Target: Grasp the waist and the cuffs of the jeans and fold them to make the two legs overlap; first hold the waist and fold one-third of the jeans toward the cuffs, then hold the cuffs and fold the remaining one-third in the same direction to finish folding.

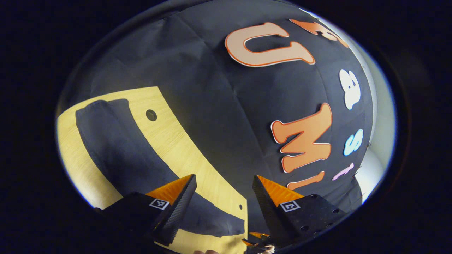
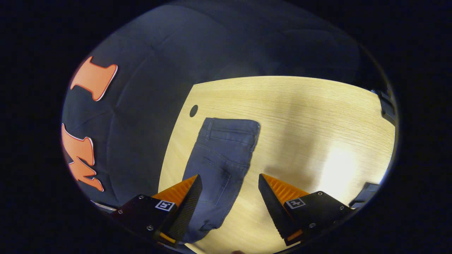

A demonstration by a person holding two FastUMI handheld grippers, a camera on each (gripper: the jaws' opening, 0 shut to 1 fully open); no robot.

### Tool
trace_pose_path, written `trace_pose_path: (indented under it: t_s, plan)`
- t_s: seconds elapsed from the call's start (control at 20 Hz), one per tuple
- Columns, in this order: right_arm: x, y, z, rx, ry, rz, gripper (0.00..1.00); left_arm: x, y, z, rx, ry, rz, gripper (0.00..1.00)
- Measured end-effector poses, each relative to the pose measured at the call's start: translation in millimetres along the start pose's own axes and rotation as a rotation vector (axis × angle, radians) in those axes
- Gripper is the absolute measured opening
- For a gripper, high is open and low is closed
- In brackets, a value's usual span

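Jeans (image 2: 220, 158) lie flat on the wooden bench (image 2: 300, 113), legs already overlapped in one long strip, waist at the far end near the bench's hole (image 2: 193, 110). Right claw (image 2: 229, 197) hangs wide and empty above them; left claw (image 1: 222, 197) equally wide, holding nothing, likely readying the waist fold.

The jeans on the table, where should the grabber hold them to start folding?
Probably at the waistband, the far end of the jeans in the right gripper view. It lies flat on the wooden table with its edge free, so slide one finger under from beyond that end, near a corner. The right gripper is open above the legs; the left gripper is open too.
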State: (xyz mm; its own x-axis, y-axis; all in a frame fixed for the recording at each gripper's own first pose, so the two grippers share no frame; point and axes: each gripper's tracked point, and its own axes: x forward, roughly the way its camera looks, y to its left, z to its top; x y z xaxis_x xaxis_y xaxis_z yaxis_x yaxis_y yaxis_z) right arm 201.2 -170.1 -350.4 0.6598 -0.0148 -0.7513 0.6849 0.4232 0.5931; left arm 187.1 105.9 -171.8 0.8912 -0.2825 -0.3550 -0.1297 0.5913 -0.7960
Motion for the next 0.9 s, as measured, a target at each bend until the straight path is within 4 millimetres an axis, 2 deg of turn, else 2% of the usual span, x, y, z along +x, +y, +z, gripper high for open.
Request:
trace_pose_path:
  t_s: [0.15, 0.3, 0.4, 0.5, 0.6, 0.65, 0.7, 0.75, 0.8, 0.85, 0.9]
  plan:
    - [26.4, -0.6, 17.5, 0.018, -0.037, 0.003, 0.98, -3.0, -11.8, -4.4, 0.055, 0.019, 0.002, 0.98]
    - [45.1, -10.8, 27.7, 0.071, -0.042, -0.036, 0.98, -5.8, -20.0, -3.9, 0.07, 0.013, -0.004, 0.98]
    - [52.4, -8.3, 29.8, 0.092, -0.041, -0.024, 0.98, -6.4, -16.2, -3.8, 0.08, 0.017, 0.012, 0.94]
    - [58.3, -5.4, 32.9, 0.122, -0.043, -0.022, 0.94, -6.5, -6.2, 2.1, 0.078, 0.01, 0.035, 0.98]
    - [66.3, -15.6, 32.1, 0.137, -0.04, -0.058, 0.75, -10.0, 2.3, 4.9, 0.052, 0.004, 0.049, 0.98]
    - [67.0, -13.5, 32.9, 0.138, -0.045, -0.034, 0.66, -10.3, 7.2, 3.0, 0.038, 0.005, 0.06, 0.97]
    - [70.4, -16.2, 32.0, 0.129, -0.05, -0.036, 0.47, -13.0, 12.9, 1.3, 0.025, 0.006, 0.069, 0.98]
    - [67.4, -15.0, 34.4, 0.13, -0.064, -0.038, 0.42, -15.3, 15.7, -0.6, 0.019, 0.003, 0.075, 0.98]
    - [71.4, -13.6, 35.5, 0.108, -0.077, -0.034, 0.3, -19.2, 21.1, -1.4, 0.017, -0.003, 0.081, 0.98]
    - [72.7, -13.6, 30.9, 0.117, -0.072, -0.042, 0.3, -21.7, 27.5, -2.3, 0.016, -0.01, 0.092, 0.98]
    - [66.9, -10.1, 33.3, 0.106, -0.082, -0.041, 0.2, -25.4, 33.1, -2.4, 0.009, -0.011, 0.098, 0.98]
